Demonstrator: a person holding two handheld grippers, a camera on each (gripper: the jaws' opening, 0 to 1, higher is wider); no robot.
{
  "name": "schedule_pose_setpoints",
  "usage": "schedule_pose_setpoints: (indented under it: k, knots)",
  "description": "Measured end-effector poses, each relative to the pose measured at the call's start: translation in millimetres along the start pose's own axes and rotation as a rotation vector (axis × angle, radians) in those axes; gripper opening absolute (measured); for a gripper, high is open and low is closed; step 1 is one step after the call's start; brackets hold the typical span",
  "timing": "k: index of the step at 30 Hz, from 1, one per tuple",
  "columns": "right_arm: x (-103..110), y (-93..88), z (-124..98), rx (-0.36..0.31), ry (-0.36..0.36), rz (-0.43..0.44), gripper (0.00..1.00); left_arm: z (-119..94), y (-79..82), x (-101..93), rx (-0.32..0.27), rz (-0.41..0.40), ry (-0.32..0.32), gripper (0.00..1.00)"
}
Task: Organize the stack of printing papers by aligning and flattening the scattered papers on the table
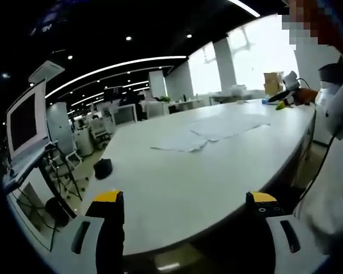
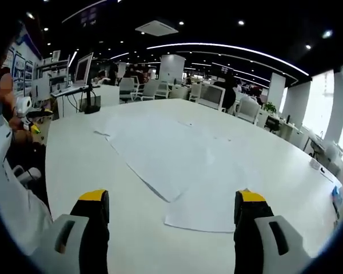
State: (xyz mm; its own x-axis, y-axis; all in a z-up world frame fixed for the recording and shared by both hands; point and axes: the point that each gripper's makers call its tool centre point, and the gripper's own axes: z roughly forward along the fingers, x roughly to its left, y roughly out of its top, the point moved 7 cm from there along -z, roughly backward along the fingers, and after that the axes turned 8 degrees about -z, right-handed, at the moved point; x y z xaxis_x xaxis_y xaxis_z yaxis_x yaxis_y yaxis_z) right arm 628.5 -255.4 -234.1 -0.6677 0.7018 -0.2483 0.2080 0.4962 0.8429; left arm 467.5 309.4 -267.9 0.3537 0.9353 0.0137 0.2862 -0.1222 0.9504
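One big white bench (image 2: 91, 171), oval-ish, w/ scattered papers (image 2: 171, 151) lying flat across its middle, overlapping, edges skewed; exact sheet count can't be told, several at least. In left gripper view the same papers (image 1: 208, 132) sit far side of the bench (image 1: 177, 188), well apart from the tool. One small dark object (image 1: 103, 168) near bench edge. Two tools: left tool (image 1: 186, 214) jaws spread wide, nothing between, short of the bench edge. Right tool (image 2: 171, 220) jaws spread too, empty, over the bench near the closest sheet.
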Motion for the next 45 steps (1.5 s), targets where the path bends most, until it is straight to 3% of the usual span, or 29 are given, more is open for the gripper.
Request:
schedule_pose_setpoints:
  k: [45]
  knots:
    - [-0.1, -3.9, 12.5, 0.002, 0.032, 0.006, 0.85, -4.4, 1.0, 1.1, 0.007, 0.004, 0.015, 0.9]
